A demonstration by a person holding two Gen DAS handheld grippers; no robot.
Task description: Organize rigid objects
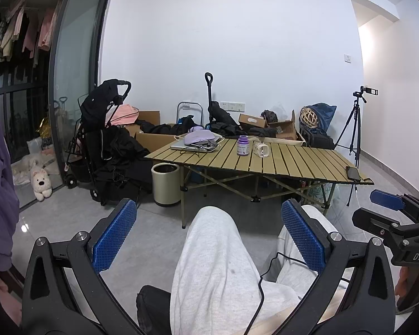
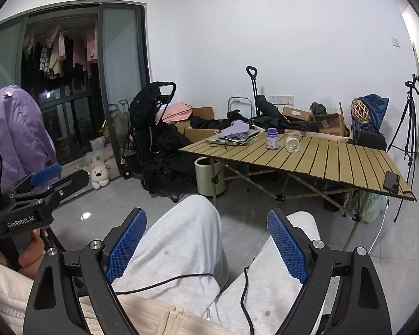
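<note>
A purple bottle (image 1: 243, 145) (image 2: 272, 139) stands upright on the slatted folding table (image 1: 293, 162) (image 2: 335, 159). A clear glass mug (image 1: 261, 150) (image 2: 292, 144) lies just to its right. My left gripper (image 1: 209, 234) is open and empty, held over the person's lap, far short of the table. My right gripper (image 2: 206, 243) is open and empty, also over the lap. Each gripper shows at the edge of the other's view, the right one (image 1: 391, 203) and the left one (image 2: 46, 174).
A laptop (image 1: 192, 145) with a lilac case and cables lies at the table's far left. A black phone (image 1: 352, 172) (image 2: 391, 181) lies on the right edge with a cable. A bin (image 1: 166, 181), a stroller (image 1: 103, 128), boxes and a tripod (image 1: 354, 128) surround the table.
</note>
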